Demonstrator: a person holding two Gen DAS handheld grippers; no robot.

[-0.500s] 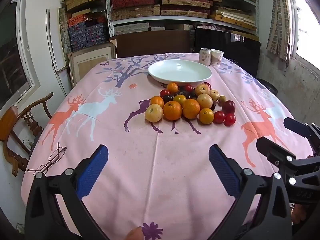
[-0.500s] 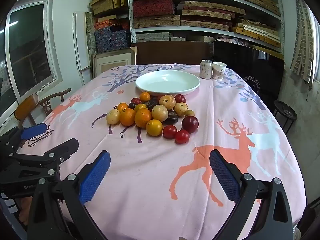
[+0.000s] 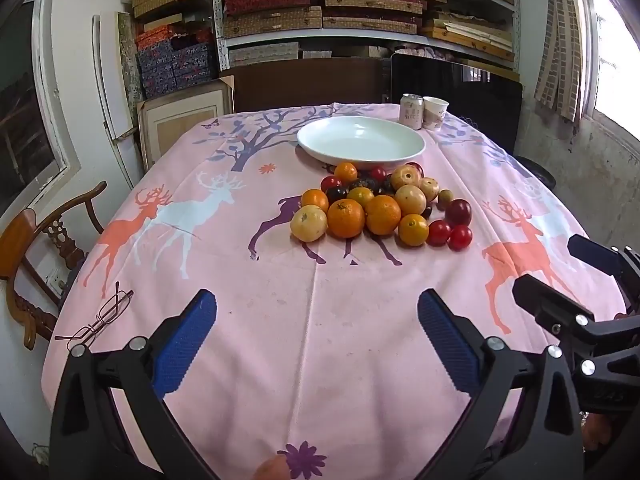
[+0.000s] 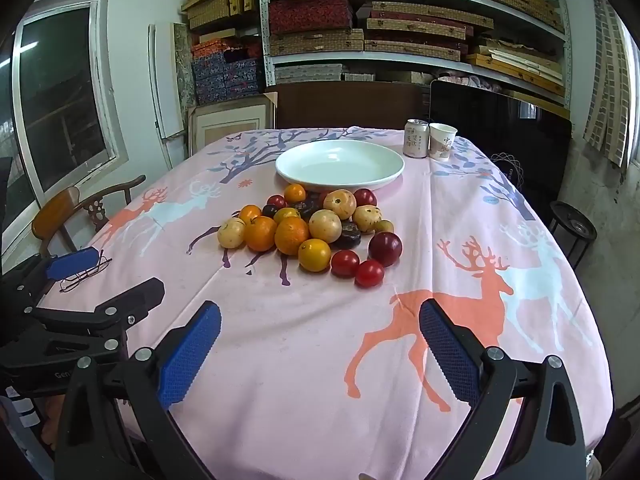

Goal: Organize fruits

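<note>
Pink cloth on the bench [image 3: 280, 320] is viewed almost as before; both hand-held grippers [image 3: 316, 328] [image 4: 320, 332] are held open, fruit [image 3: 380, 208] untouched, plate [image 3: 360, 156] unfilled.

My left gripper [image 3: 316, 316] is held low at the near side, its blue fingers [image 3: 186, 342] spread wide with nothing between them. My right gripper [image 4: 320, 328] is beside it on the right, level with it, fingers [image 4: 448, 354] also wide apart.

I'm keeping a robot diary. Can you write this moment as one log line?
left gripper: open, empty | right gripper: open, empty | fruit pile: on tablecloth, untouched | white plate: empty, behind pile
</note>
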